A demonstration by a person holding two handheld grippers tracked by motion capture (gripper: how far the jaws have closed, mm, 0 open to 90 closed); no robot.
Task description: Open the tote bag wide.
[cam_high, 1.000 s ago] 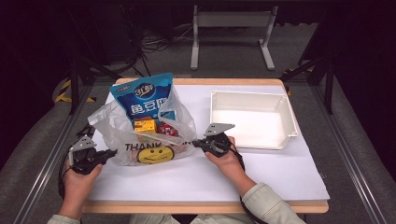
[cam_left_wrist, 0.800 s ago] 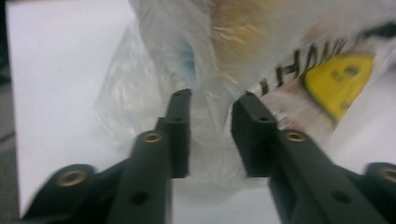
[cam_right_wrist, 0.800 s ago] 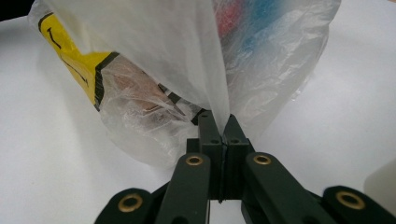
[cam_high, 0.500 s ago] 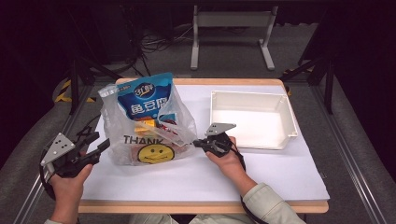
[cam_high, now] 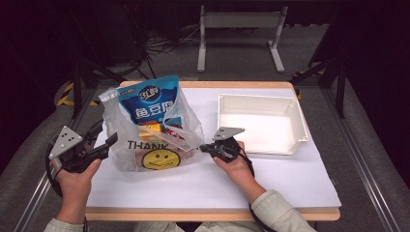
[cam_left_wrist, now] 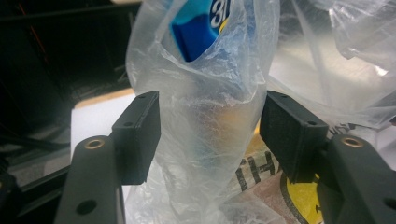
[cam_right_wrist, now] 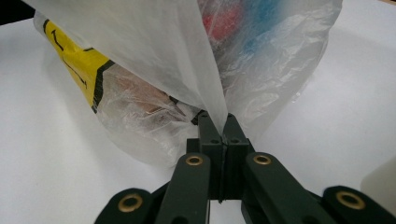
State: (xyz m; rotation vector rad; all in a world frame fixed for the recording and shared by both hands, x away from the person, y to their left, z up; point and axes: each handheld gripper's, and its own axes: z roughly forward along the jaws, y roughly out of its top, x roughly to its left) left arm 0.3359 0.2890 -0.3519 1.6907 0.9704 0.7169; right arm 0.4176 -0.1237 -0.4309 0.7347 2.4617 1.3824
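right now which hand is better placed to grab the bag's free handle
Left. The left gripper has just been opening, and the bag handle hangs between its pads untouched. The right gripper is shut on the bag's other side.

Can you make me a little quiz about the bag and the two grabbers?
1. True or false: the right gripper has its jaws shut on the plastic bag.
2. Are the left gripper's jaws A) open around the bag or B) squeezing it?
3. Fill in: the white tray sits to the ____ of the bag in the high view.

Key: 1 true. 2 A; the jaws have just been opening, with bag plastic between them, unpressed. 3 right.
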